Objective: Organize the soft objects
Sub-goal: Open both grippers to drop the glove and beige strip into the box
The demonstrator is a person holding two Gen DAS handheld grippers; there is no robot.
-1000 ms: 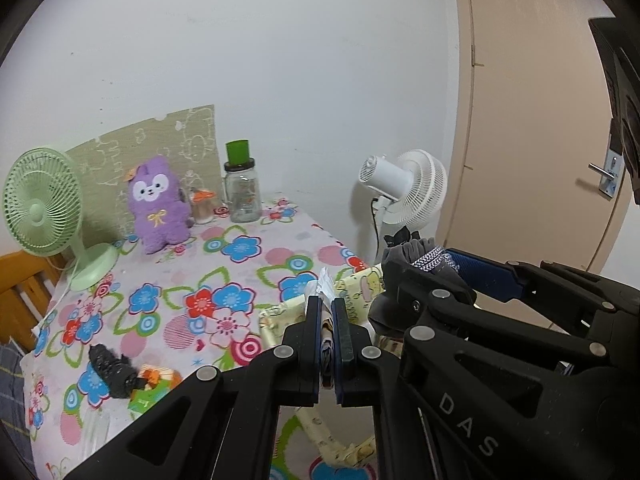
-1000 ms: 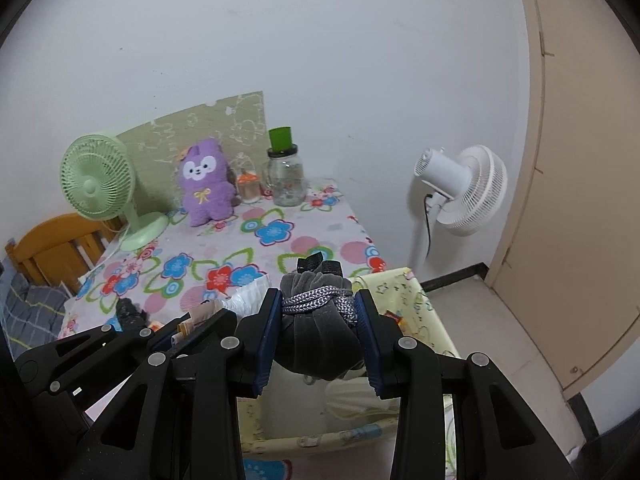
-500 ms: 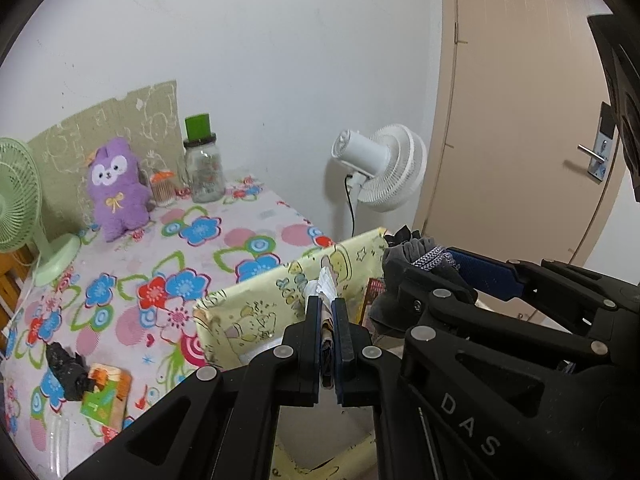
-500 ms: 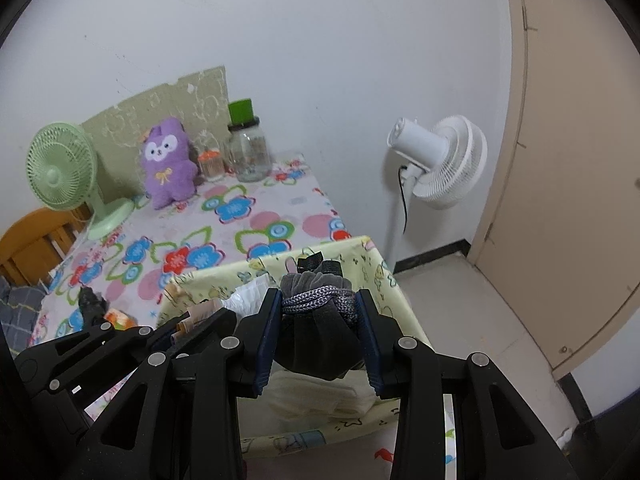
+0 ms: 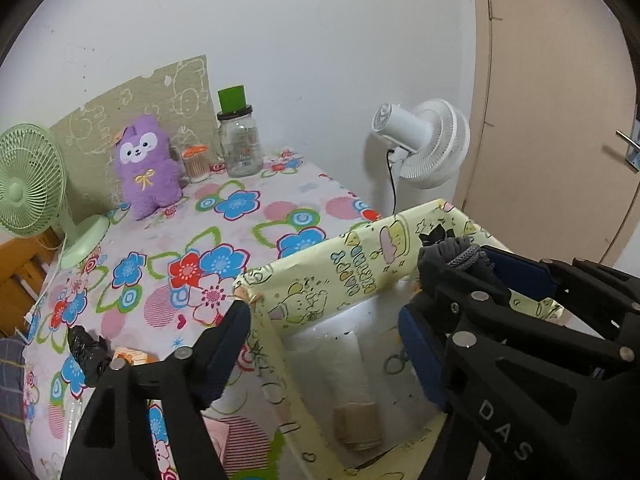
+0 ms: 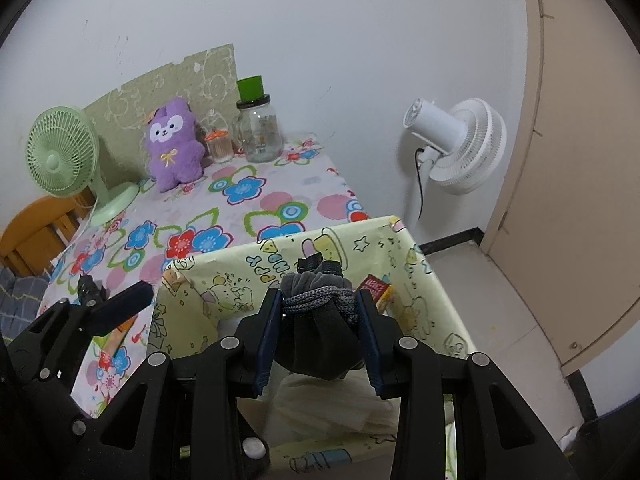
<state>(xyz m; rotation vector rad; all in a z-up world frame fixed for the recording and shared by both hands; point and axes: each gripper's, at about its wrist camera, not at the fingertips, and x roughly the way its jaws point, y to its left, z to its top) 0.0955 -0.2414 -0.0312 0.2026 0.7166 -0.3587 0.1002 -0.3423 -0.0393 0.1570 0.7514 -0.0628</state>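
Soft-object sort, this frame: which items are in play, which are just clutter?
In play:
- right gripper, shut on the grey drawstring pouch
- left gripper, open above the yellow cartoon-print box
- white and tan packets inside that box

Lying about:
- purple plush, soft but untouched
- green fan
- glass jar
- white fan
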